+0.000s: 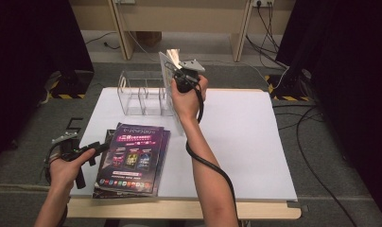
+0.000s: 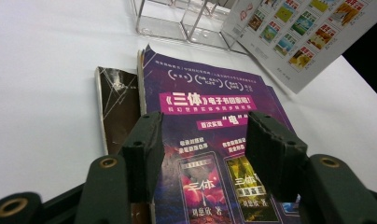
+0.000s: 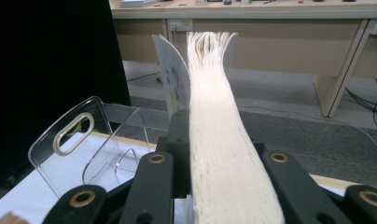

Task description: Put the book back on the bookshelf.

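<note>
Left tongs (image 1: 102, 147), released, hover at the near left edge of a purple magazine (image 1: 132, 158) lying flat atop a stack on the white worktop (image 1: 246, 142). Centre: a clear plastic rack (image 1: 142, 93). Right tongs (image 1: 178, 71) clench an upright magazine (image 3: 217, 140), raised just beside the rack. Behind: wooden desk legs (image 1: 238, 33), floor cables (image 1: 316, 142).
</note>
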Tool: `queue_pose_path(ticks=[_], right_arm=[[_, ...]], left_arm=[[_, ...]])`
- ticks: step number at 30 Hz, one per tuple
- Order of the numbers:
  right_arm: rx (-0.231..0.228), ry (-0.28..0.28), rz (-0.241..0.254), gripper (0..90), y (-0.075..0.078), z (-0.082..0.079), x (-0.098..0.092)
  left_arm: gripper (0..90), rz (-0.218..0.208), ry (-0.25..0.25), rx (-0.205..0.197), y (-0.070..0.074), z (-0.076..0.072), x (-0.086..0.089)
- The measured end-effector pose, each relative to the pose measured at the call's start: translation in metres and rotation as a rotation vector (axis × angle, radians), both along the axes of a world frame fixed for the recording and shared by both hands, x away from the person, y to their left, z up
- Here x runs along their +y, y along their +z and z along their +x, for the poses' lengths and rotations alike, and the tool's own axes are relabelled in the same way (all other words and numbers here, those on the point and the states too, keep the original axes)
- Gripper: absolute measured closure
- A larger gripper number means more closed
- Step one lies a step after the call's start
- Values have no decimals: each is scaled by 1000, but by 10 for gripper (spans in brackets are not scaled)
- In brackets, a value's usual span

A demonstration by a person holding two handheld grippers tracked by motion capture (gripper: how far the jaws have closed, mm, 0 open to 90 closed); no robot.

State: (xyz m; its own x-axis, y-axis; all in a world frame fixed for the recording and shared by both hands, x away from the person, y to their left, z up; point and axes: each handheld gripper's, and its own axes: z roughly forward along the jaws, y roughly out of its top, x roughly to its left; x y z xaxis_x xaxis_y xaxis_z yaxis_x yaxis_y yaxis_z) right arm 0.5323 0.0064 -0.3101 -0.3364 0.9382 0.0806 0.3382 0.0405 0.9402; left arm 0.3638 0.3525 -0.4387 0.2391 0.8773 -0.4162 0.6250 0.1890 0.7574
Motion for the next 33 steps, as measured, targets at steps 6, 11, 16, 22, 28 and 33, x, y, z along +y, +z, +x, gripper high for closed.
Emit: queue_pose_path(ticks=[6,11,16,22,28,33], right_arm=[[5,3,-11,734,0,-2,-2],[17,5,-12,729,0,-5,-3],[33,4,-21,717,2,-9,-6],[35,15,-16,710,2,-9,-8],[47,15,-21,699,5,-6,-6],[72,14,-32,690,7,-1,-3]], left_arm=[[458,0,-2,0,0,0,-1],[458,-2,-2,1,0,0,0],[458,-1,-9,4,-1,0,-2],[458,-3,-10,4,-1,1,-4],[458,-3,-10,4,-1,1,-2],[458,-1,-7,4,-1,0,-1]])
